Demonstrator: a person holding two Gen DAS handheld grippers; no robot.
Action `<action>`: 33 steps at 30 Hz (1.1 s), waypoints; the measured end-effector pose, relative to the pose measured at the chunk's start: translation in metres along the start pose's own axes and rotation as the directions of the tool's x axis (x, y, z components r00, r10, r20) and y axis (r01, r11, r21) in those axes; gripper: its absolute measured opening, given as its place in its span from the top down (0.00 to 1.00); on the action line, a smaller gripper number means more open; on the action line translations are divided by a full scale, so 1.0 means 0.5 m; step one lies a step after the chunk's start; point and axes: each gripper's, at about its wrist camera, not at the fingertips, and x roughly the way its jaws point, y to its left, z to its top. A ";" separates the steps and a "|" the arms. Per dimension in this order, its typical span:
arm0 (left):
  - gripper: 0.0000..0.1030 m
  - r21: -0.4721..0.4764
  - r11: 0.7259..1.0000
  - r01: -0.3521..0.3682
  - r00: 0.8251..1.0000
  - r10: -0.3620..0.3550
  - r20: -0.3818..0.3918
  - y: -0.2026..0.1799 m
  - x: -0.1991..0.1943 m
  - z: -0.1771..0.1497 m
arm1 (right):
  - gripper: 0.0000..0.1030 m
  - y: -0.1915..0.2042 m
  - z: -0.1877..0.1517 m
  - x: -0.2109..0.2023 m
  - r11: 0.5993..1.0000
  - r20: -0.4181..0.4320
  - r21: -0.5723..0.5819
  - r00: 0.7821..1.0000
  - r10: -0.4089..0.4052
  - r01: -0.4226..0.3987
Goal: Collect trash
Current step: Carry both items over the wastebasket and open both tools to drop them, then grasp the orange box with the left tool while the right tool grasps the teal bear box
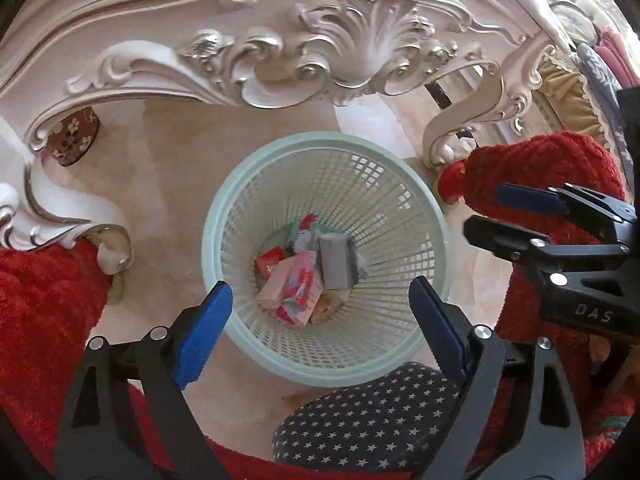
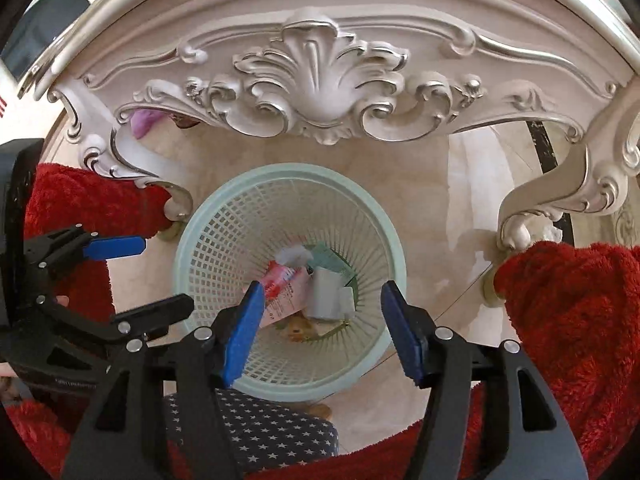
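Note:
A pale green mesh basket (image 1: pixel 320 138) (image 2: pixel 288 170) stands on the beige floor under an ornate white table. At its bottom lie a grey box (image 1: pixel 336 260) (image 2: pixel 326 292), a pink wrapper (image 1: pixel 298 288) (image 2: pixel 284 284) and a red packet (image 1: pixel 270 264). My left gripper (image 1: pixel 320 284) (image 2: pixel 168 274) hangs over the basket's near rim, open, with nothing between its blue pads. Just to its right, my right gripper (image 2: pixel 322 286) (image 1: pixel 484 210) is over the basket too, open and empty.
The carved table apron (image 2: pixel 320 92) and its curled legs (image 1: pixel 108 240) (image 2: pixel 520 224) close in around the basket. Red fluffy sleeves (image 1: pixel 40 300) (image 2: pixel 580 300) flank both sides. A dark star-patterned shoe (image 1: pixel 360 420) lies near the basket; a dark red floral pot (image 1: pixel 74 140) stands under the table.

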 end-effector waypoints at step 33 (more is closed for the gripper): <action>0.15 0.231 0.940 -0.249 0.902 0.139 0.408 0.262 -0.245 0.808 | 0.16 -0.141 0.679 -0.186 0.971 0.452 0.212 0.870 -0.196 0.109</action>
